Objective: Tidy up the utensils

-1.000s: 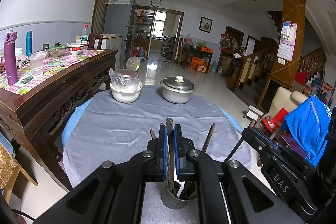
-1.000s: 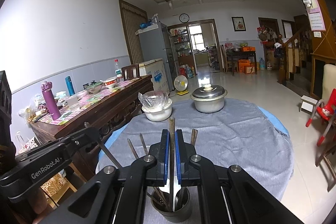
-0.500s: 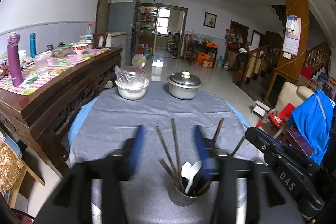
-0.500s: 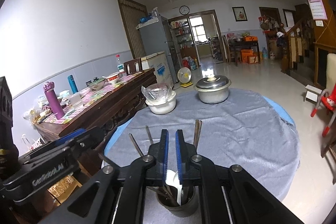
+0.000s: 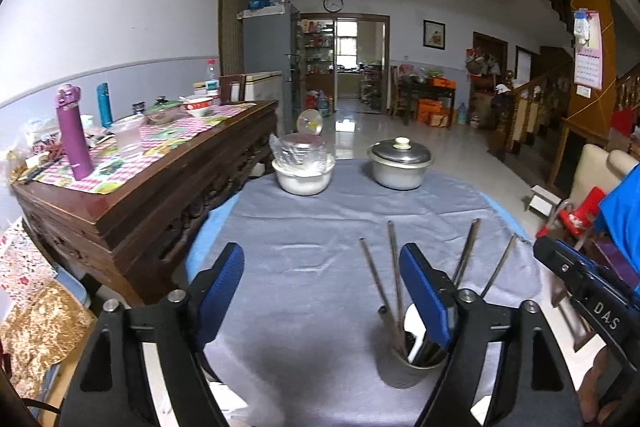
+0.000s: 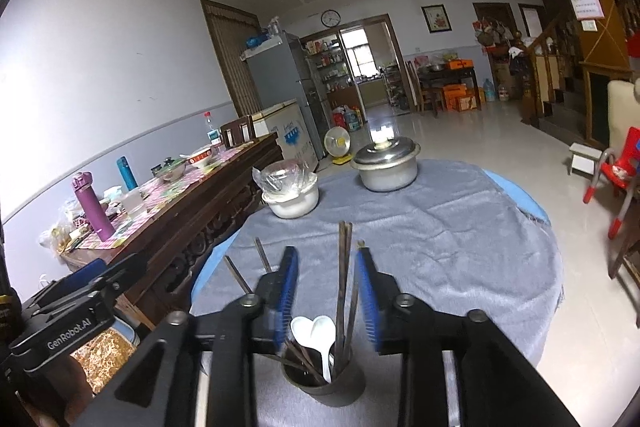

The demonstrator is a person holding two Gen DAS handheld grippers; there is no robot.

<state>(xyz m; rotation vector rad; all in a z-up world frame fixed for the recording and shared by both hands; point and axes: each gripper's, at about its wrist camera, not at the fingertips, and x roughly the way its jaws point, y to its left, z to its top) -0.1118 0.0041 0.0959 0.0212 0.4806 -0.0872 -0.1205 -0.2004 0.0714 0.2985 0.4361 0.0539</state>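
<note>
- A dark metal cup (image 6: 324, 379) stands upright on the grey cloth (image 6: 440, 227) of the round desk, at the near edge.
- Inside the cup are several dark chopsticks (image 6: 343, 267) that fan outward above the rim, and two white spoons (image 6: 316, 331) with their bowls up, side by side.
- The right gripper (image 6: 327, 301) is spread, its blue pads clear of everything; the cup sits just below and between its fingers, and two chopsticks rise through the gap without touching either pad.
- The left gripper (image 5: 322, 291) is spread wide and holds nothing; from its camera the cup (image 5: 412, 363) lies off to the right, partly behind the right-hand finger (image 5: 424, 291), with the chopsticks (image 5: 394, 267) on both sides of that finger.
- Beyond the cup, at the far side of the cloth, stand a white bowl (image 6: 292, 203) covered with clear plastic and a lidded metal pot (image 6: 386, 167), well apart from the cup.
</note>
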